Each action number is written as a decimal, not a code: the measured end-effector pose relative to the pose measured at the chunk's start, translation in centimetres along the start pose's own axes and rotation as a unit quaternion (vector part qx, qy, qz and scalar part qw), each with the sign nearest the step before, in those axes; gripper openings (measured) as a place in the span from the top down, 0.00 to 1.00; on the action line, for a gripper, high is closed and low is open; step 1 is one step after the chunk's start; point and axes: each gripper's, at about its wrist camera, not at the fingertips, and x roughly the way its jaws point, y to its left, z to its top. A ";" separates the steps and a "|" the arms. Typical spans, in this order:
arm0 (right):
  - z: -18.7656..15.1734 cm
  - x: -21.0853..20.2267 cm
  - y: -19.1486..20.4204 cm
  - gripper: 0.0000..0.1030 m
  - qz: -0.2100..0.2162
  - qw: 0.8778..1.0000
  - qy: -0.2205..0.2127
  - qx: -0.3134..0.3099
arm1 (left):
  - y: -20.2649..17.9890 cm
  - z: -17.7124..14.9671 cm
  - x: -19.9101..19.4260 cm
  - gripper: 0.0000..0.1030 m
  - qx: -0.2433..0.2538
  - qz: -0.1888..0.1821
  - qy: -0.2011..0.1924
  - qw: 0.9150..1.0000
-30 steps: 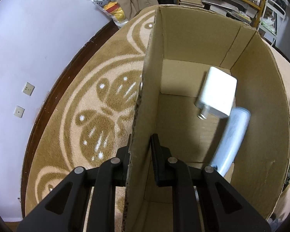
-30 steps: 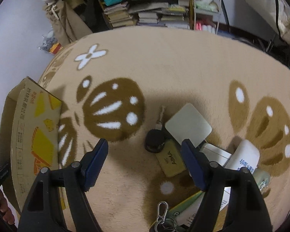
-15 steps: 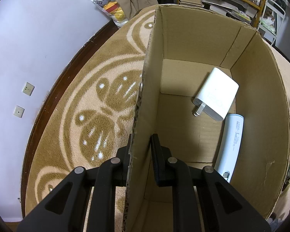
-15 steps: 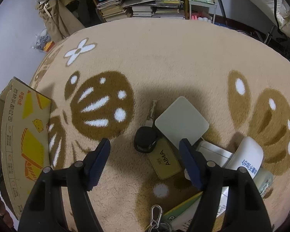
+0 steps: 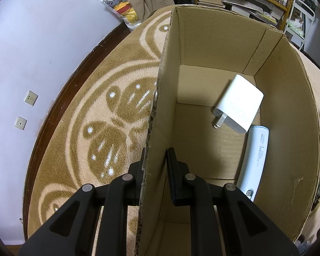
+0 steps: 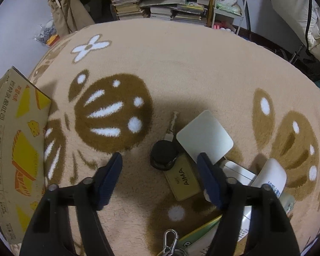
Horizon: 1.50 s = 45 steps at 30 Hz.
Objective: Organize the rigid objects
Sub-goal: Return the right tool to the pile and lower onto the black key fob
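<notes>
- Left wrist view: your left gripper (image 5: pixel 157 166) is clamped on the near wall of the cardboard box (image 5: pixel 288 106), one finger outside, one inside.
- Two things are already in the box: a white charger (image 5: pixel 239 104) at about 2 o'clock from your fingers, and a pale power bank (image 5: pixel 256 160) along the wall at 3 o'clock, touching the charger's corner.
- The box stands on a tan patterned rug (image 5: pixel 96 117); a pale wall (image 5: pixel 32 42) with two sockets lies at 9 o'clock, bookshelves at 12.
- Right wrist view: your right gripper (image 6: pixel 160 166) is closing over the rug, its pads touching nothing yet.
- Between them sit a black round keyring piece (image 6: pixel 163 153) and an AIMA tag (image 6: pixel 183 179).
- A pale square card (image 6: pixel 203 136), a white bottle (image 6: pixel 271 177) and a carabiner (image 6: pixel 170 241) are also unsorted, so you seem well short of halfway.
</notes>
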 end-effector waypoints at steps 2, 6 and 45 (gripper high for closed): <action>0.1 -0.1 0.2 0.38 0.000 1.000 -0.005 -0.004 | 0.0 0.0 0.0 0.86 0.000 0.000 0.000 1.000; 0.2 0.0 0.3 0.38 0.006 1.000 -0.019 -0.010 | 0.0 0.0 0.0 0.86 0.000 0.000 0.000 1.000; 1.9 -0.8 -2.0 0.44 0.081 0.996 0.026 0.028 | 0.1 0.0 0.0 0.86 -0.002 -0.004 0.001 1.000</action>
